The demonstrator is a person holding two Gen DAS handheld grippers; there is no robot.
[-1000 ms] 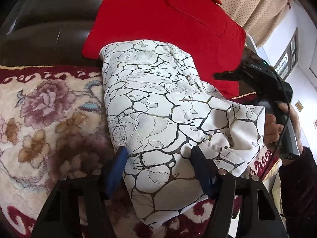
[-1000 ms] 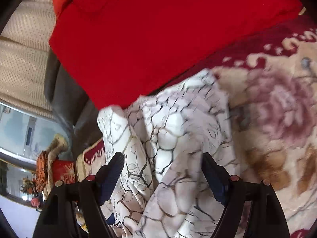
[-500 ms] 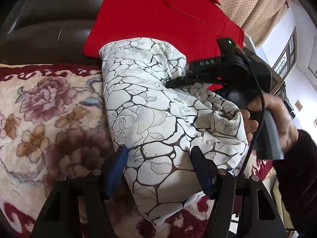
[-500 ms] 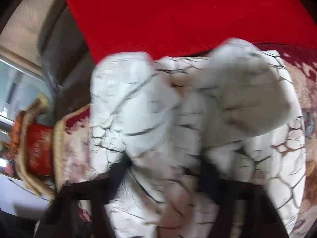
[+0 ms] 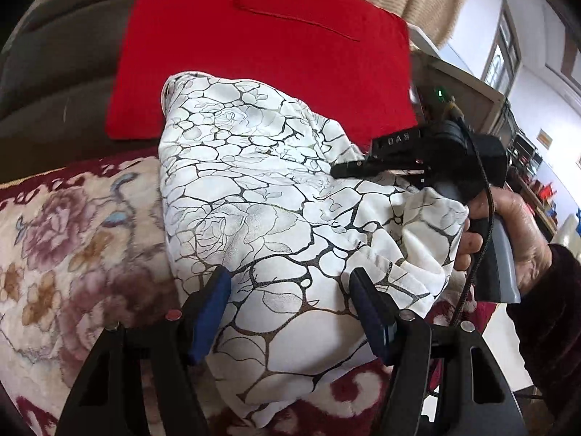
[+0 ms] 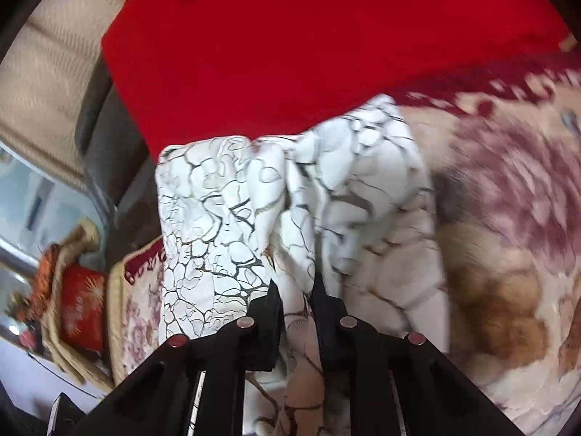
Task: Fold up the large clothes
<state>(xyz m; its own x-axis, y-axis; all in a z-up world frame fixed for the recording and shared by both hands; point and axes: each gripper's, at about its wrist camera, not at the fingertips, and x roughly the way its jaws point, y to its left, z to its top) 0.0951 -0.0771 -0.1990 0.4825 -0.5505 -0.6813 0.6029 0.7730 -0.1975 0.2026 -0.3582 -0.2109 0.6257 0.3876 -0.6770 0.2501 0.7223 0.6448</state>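
Sofa-top: right gripper [image 6: 294, 290] pinches garment [image 6: 232, 218].

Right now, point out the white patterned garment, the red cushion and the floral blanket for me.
white patterned garment [image 5: 261, 196]: left wrist view, on the middle of its top layer.
red cushion [image 5: 254, 51]: left wrist view, on its front face.
floral blanket [image 5: 72, 239]: left wrist view, on the flower print left of the garment.
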